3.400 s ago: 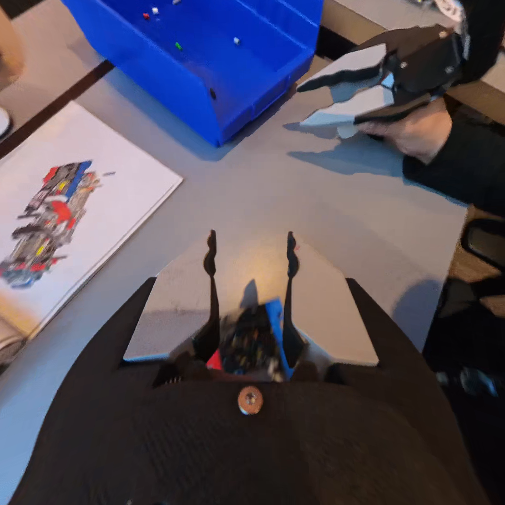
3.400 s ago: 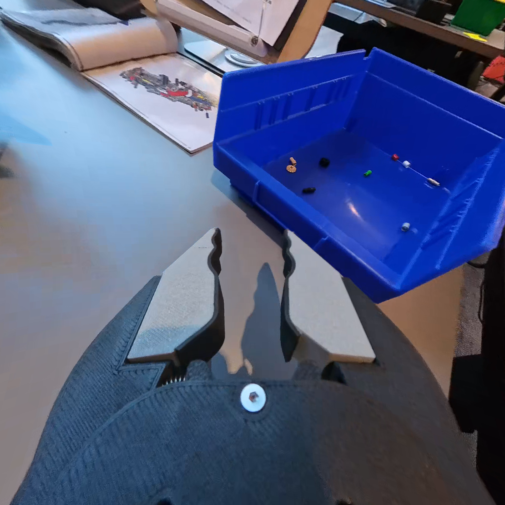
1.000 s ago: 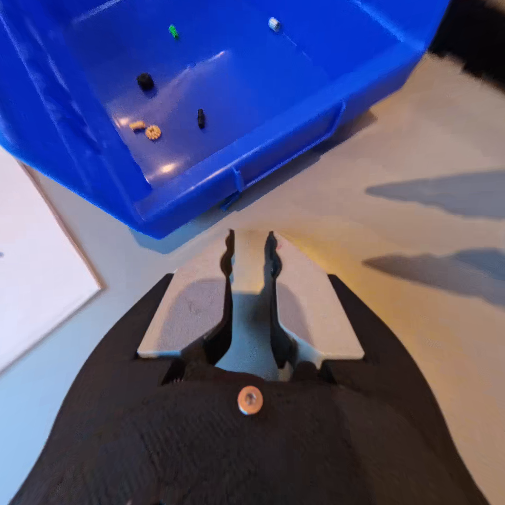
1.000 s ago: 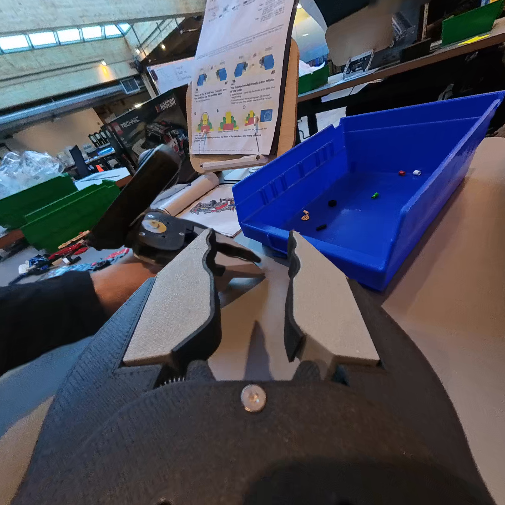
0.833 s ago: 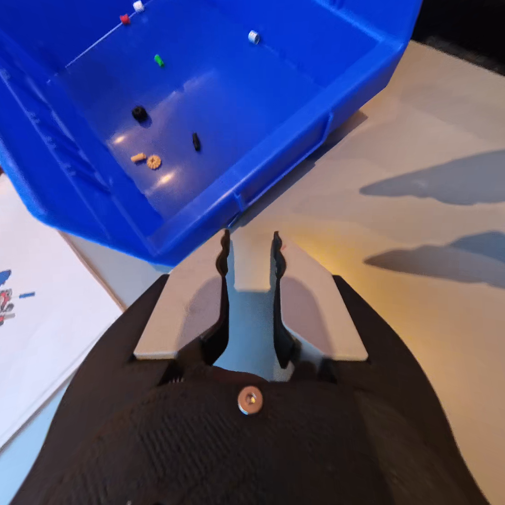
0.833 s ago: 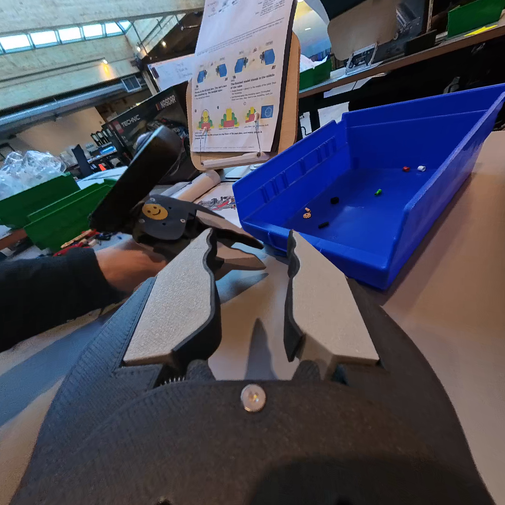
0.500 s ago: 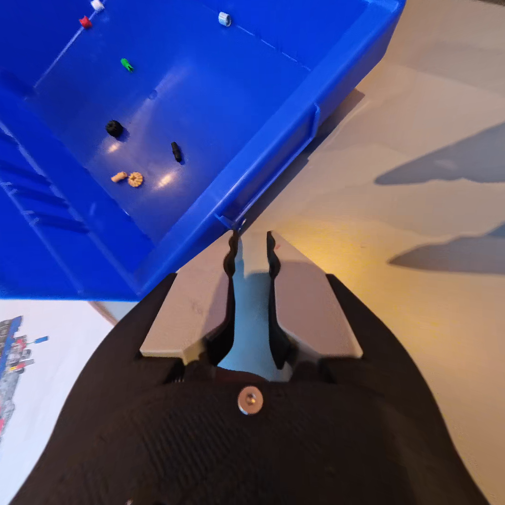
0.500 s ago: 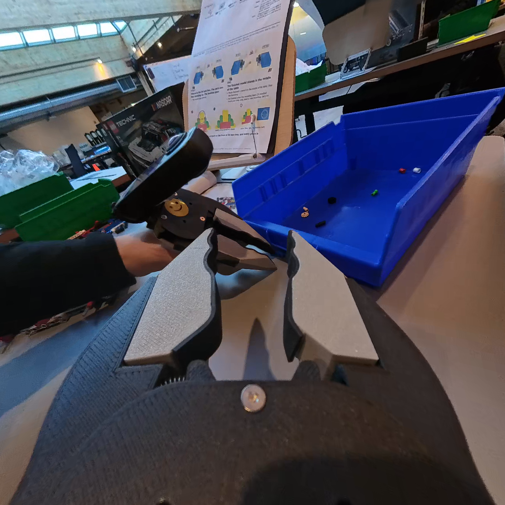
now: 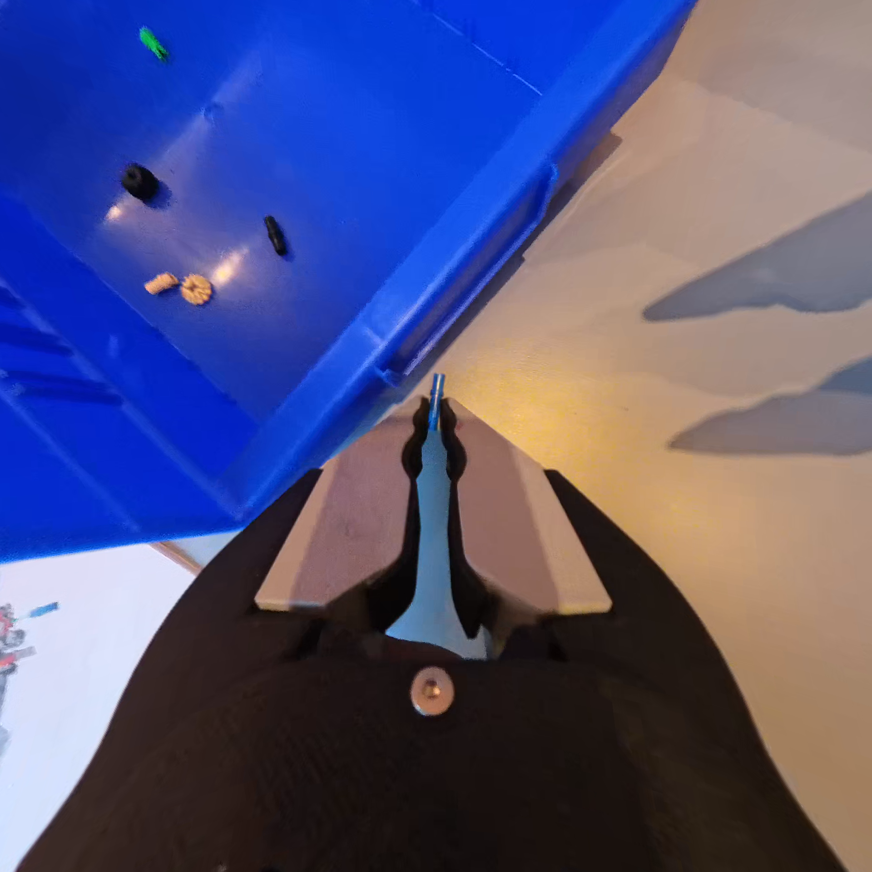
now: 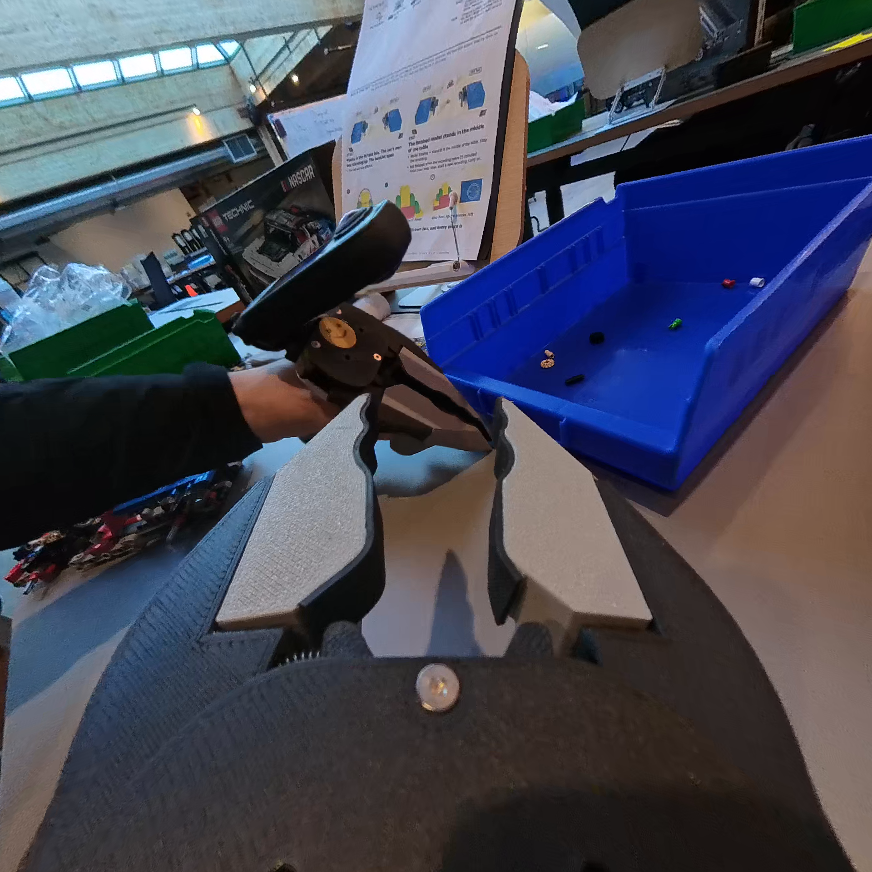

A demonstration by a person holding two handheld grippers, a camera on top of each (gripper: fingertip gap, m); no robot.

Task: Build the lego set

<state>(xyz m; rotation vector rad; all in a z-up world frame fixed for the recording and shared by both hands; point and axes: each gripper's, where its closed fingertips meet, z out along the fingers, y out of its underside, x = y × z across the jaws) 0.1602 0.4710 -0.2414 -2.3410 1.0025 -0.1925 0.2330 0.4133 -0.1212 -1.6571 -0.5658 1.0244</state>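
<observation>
My left gripper (image 9: 435, 408) is shut on a small blue pin (image 9: 438, 384) that sticks out past its tips. It is low over the table, just in front of the blue bin (image 9: 462, 264). The bin holds loose pieces: a tan gear (image 9: 196, 289), a black pin (image 9: 275, 235), a black round piece (image 9: 140, 180) and a green piece (image 9: 153, 43). My right gripper (image 10: 434, 415) is open and empty, just behind the left gripper (image 10: 481, 439). The part-built model (image 10: 127, 528) lies on the table at the left, past a person's sleeve.
The open instruction booklet (image 9: 71, 660) lies left of the bin. A sheet on a wooden stand (image 10: 424, 141), the set's box (image 10: 269, 222) and green bins (image 10: 118, 344) stand at the back. Bare table (image 9: 660, 519) lies to the right of the left gripper. Left tips to right tips: about 15 cm.
The left gripper, which held the model 3.4 s ago, has let it go, moved to the bin's front edge and shut on the blue pin. The right gripper stays open.
</observation>
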